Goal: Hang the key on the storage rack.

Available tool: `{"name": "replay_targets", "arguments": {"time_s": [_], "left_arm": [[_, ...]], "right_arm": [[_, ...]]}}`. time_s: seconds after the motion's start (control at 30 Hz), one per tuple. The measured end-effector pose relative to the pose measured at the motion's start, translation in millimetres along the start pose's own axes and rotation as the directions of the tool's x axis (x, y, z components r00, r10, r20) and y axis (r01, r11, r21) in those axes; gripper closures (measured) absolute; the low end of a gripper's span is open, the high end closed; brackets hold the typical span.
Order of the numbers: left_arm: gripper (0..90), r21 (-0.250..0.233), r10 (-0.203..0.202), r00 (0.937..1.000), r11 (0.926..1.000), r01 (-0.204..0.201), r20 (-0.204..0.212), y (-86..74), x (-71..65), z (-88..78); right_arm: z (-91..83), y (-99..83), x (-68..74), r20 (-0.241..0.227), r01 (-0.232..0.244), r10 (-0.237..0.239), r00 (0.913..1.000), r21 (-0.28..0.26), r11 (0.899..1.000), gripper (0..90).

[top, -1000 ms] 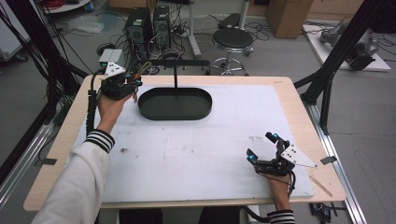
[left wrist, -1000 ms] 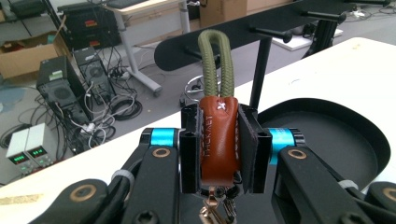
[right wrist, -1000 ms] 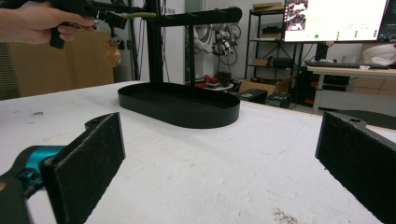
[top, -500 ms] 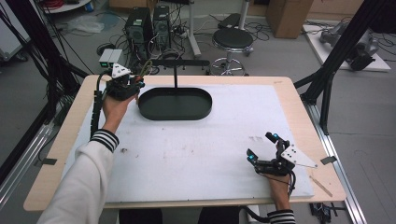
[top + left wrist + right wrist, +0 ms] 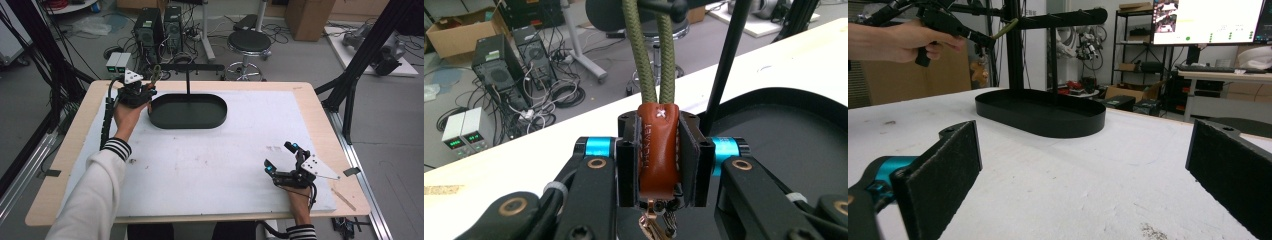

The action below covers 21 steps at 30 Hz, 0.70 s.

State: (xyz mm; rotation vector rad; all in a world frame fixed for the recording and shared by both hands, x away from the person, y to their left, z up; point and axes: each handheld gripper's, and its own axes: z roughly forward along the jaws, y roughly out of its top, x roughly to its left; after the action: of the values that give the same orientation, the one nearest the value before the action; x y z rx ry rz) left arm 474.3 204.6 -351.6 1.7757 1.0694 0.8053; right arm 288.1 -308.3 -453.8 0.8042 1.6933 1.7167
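Your left gripper [image 5: 659, 165], at ten o'clock, pinches the leather tab [image 5: 658, 147] so its cord loop [image 5: 655, 50] reaches the stand's bar [image 5: 192, 66]; your right gripper [image 5: 281, 158], at four o'clock, rests spread, empty.

The tray [image 5: 189, 114] with its stand is black, on a white mat [image 5: 210, 165] over a pale wood table [image 5: 320, 107]. The cord [image 5: 651, 50] is olive green, and its leather tab [image 5: 658, 145] is reddish brown with white stitches. The left gripper [image 5: 658, 165] is black with bright blue joints. At 7 o'clock, the sleeve [image 5: 95, 190] is white with a black-and-white striped cuff.
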Motion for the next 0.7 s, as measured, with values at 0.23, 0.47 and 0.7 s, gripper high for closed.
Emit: {"name": "replay_targets", "arguments": {"time_s": [0.23,0.47,0.7], "left_arm": [[72.7,0.017,-0.006,1.0000,0.9998,0.006,0.005,-4.7,0.8,7.6],[72.7,0.021,-0.026,0.9996,0.9994,0.025,0.009,-9.5,3.4,15.6],[66.9,0.009,-0.064,0.9959,0.9979,0.063,0.065,-13.4,9.2,17.3]], "right_arm": [[-0.3,-0.1,0.0,0.000,-0.006,0.006,1.0000,0.000,1.000,0.4],[-0.4,0.0,-0.8,-0.001,-0.006,0.006,1.0000,-0.004,1.000,0.4],[-0.6,-0.2,-1.6,-0.001,-0.009,0.009,1.0000,-0.005,1.000,0.4]]}}
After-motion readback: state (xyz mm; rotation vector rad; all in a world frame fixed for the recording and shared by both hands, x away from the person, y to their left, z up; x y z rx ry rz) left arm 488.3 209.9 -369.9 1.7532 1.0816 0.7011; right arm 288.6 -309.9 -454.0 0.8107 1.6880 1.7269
